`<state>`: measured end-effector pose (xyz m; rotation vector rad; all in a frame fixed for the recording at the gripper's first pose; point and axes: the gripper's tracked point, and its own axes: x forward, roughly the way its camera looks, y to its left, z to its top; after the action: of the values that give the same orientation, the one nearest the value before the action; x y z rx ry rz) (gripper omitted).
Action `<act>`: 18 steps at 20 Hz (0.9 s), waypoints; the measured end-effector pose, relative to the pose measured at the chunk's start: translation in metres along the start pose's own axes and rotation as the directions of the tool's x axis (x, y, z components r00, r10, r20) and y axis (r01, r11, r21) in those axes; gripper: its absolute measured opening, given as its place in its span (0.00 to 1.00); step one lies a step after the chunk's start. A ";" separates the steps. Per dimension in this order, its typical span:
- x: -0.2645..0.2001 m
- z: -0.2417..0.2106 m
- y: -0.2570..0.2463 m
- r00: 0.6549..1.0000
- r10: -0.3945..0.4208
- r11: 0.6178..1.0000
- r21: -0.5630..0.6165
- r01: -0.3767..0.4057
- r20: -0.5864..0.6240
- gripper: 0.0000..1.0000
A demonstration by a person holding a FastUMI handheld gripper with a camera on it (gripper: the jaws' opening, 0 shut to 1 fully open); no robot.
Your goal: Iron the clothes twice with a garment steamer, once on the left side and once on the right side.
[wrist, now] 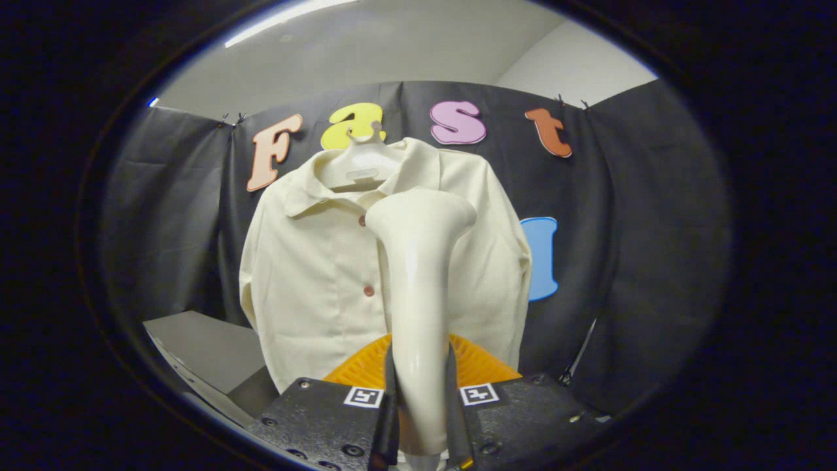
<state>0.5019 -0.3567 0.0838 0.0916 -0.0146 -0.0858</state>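
— Where does the work stand?
— The gripper [422,418] clenches the cream garment steamer [418,294] by its handle, both fingers pressing it, the long axis rising upright to the flared head.

— And the clothes?
— The cream shirt [314,275] hangs on a hanger [358,167] beyond the head, facing it; the head sits just right of the button line.

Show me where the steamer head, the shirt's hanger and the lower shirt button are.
steamer head [422,212]: gripper view, on its flared top, above the gripper [422,392] shut on its handle.
hanger [358,169]: gripper view, on its white body at the collar.
lower button [369,290]: gripper view, on the button's face.
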 end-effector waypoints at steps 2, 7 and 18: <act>0.010 0.001 -0.011 1.000 0.000 1.000 0.003 0.000 -0.014 0.28; 0.031 -0.034 -0.023 0.997 0.011 1.000 0.011 -0.010 -0.079 0.28; 0.011 -0.160 -0.024 0.966 0.038 0.999 0.017 -0.035 -0.256 0.29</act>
<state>0.5136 -0.3672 -0.0771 0.1138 0.2420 -0.0360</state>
